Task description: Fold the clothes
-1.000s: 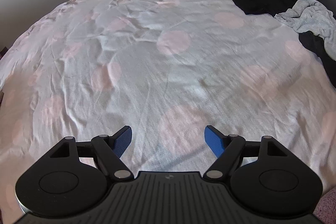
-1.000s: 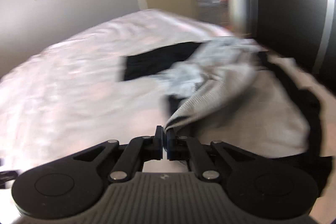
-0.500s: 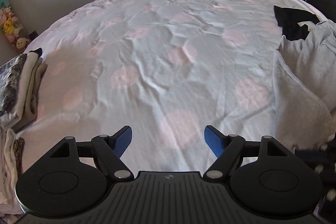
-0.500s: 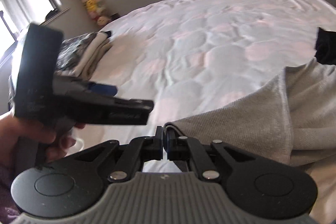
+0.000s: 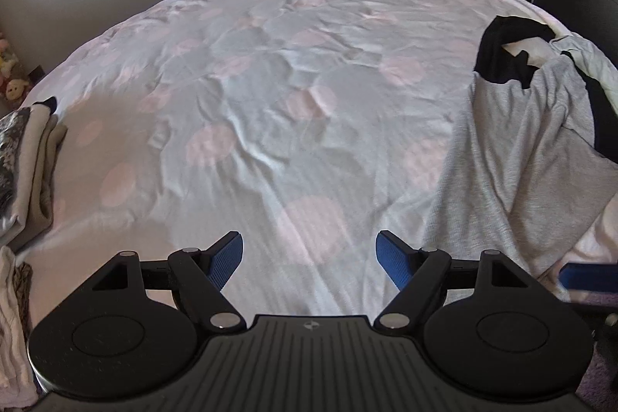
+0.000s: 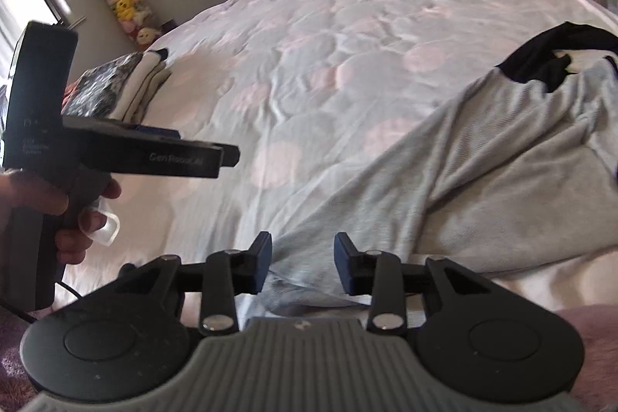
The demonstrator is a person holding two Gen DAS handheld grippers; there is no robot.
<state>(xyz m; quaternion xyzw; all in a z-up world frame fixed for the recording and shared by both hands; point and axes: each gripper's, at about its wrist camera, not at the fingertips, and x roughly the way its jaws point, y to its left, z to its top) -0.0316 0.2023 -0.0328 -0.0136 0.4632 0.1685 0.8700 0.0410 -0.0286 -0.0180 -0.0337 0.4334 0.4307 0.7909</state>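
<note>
From my left wrist camera, I am seeing the left gripper (image 5: pixel 309 259) hovering with its blue-padded jaws spread wide and nothing between them, above a bedspread (image 5: pixel 270 95) with pale pink dots. A grey garment (image 5: pixel 513 172) is lying at the right, a black garment (image 5: pixel 506 53) at its far end. Folded clothes (image 5: pixel 27 165) are stacked at the left edge.

From my right wrist camera, the right gripper (image 6: pixel 303 263) is opening its jaws; the grey garment's (image 6: pixel 463 180) near edge is lying between them, pads not pressing it. A hand (image 6: pixel 58 207) is holding the left gripper (image 6: pixel 228 157) at the left.
</note>
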